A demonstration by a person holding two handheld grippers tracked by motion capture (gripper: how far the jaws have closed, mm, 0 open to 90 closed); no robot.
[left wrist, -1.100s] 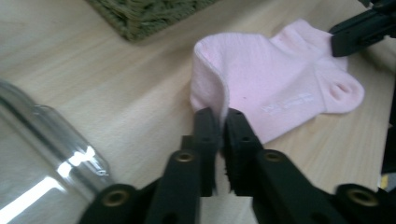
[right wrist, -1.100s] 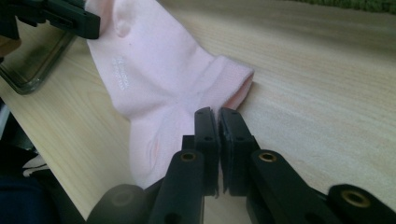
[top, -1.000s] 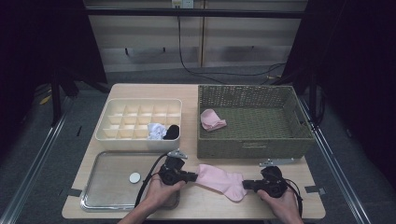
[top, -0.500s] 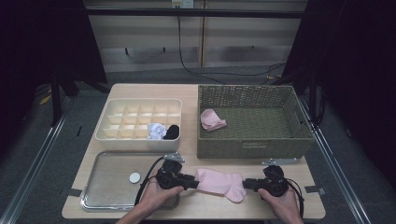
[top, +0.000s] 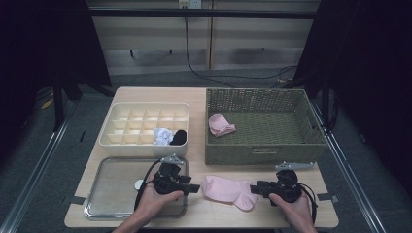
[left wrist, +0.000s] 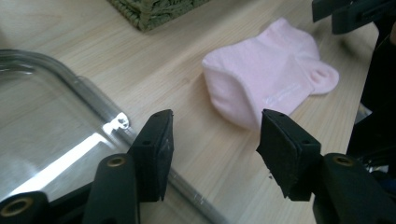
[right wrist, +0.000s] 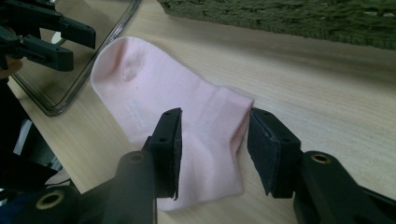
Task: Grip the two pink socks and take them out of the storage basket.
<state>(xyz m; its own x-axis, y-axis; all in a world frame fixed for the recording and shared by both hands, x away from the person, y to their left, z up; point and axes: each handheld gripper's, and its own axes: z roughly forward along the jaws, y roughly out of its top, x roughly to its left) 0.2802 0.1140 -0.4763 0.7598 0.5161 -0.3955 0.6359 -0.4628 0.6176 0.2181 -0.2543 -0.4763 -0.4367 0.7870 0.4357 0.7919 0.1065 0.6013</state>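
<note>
Right gripper view, nearest first: the right tool (right wrist: 212, 154) has its jaws spread, having just been opening, and the ankle end of the pink sock (right wrist: 187, 121) lies flat between them, with no pad pressing on it. The sock lies loose on the table (right wrist: 327, 93), just beside the near wall of the basket (right wrist: 289, 18).

In the left gripper view the left tool (left wrist: 212, 149) is spread too, its jaws having just been opening, with nothing between them; the toe end of the sock lies a little beyond its tips, and the tray (left wrist: 88, 93) rim runs under its left jaw.

From the high view the sock (top: 227, 191) lies flat between both tools, in front of the basket (top: 262, 145). A second pink sock (top: 221, 124), bunched, lies inside the basket at its left end. Left of the basket stands the divided box (top: 145, 128), with a white roll and a black one in its near right cells.

The step in hand looks like laying the sock out for folding or rolling. To do it well, I would smooth the cloth flat first, then pinch one end low, at the edge, catching both layers and no table. The other tool should pin the far end so the cloth does not drag toward the tray. A grip taken too deep would bunch the heel.
</note>
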